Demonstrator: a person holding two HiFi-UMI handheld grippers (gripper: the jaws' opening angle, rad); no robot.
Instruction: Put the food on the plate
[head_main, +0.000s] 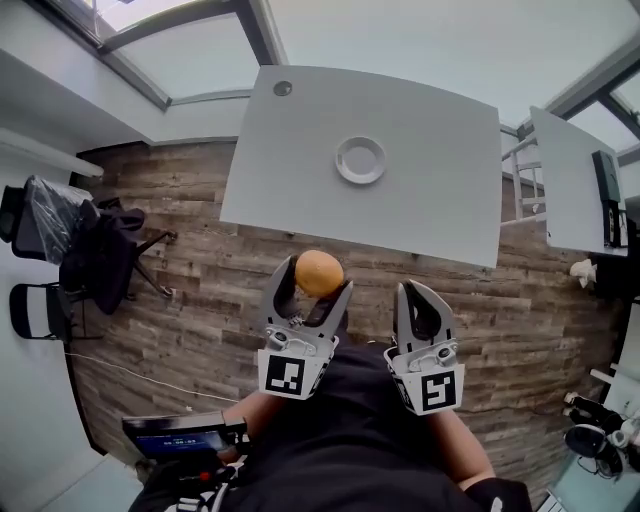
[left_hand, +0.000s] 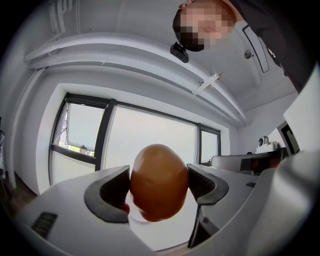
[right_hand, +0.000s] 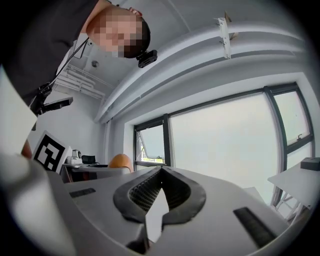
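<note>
Orange-brown food (head_main: 319, 273): egg-shaped and smooth, it hung in the air over the floor, short of the counter's near edge and well apart from the plate.
Left tool (head_main: 316, 277): it was clenched on the food, one jaw against each side. In the left gripper view the food (left_hand: 159, 182) filled the gap between the dark ribbed pads (left_hand: 117, 192) and bulged above and below them.
Right tool (head_main: 419, 296): its jaws were pressed together with nothing between them. It was held just beside the left tool, at about the same height. Its own view showed the closed pads (right_hand: 145, 192) meeting at the tips, with the food (right_hand: 120, 161) off to the left.
Plate (head_main: 341, 160): white and round, it sat on the counter near the middle.
Counter (head_main: 440, 200): pale grey, seen from above, ahead of both tools.
Floor (head_main: 190, 290): brown wood planks lay under both tools.
</note>
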